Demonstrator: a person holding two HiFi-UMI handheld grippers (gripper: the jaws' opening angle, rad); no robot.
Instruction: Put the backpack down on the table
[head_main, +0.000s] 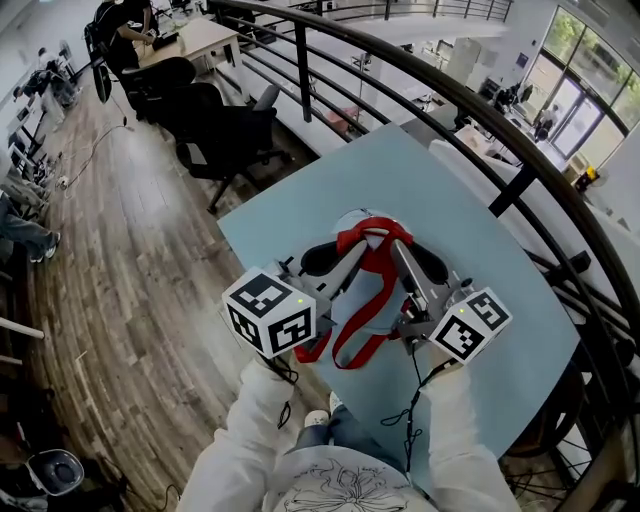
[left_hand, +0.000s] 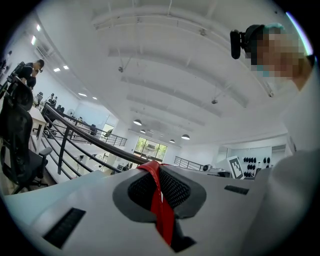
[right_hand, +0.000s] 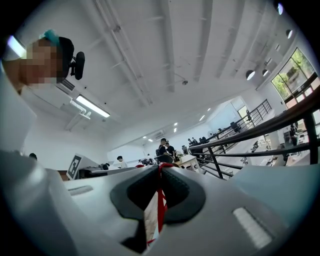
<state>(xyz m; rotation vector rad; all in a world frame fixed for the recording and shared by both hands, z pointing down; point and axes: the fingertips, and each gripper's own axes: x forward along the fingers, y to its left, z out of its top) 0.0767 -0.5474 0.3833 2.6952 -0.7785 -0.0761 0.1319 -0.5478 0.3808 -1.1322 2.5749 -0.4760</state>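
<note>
In the head view a backpack (head_main: 352, 222) with red straps (head_main: 375, 240) and black padded parts hangs over the near part of the light blue table (head_main: 400, 170). Red strap loops dangle below it. My left gripper (head_main: 350, 260) reaches in from the left, and my right gripper (head_main: 400, 252) from the right, both at the top of the pack. In the left gripper view the left gripper (left_hand: 159, 192) is shut on a red strap (left_hand: 161, 210). In the right gripper view the right gripper (right_hand: 159, 197) is shut on a red-and-white strap (right_hand: 154, 220). Whether the pack's bottom touches the table is hidden.
A black curved railing (head_main: 440, 90) runs behind and to the right of the table. Black office chairs (head_main: 215, 130) stand on the wooden floor (head_main: 130, 260) at the far left. The person's legs and shoe (head_main: 318, 420) are at the table's near edge.
</note>
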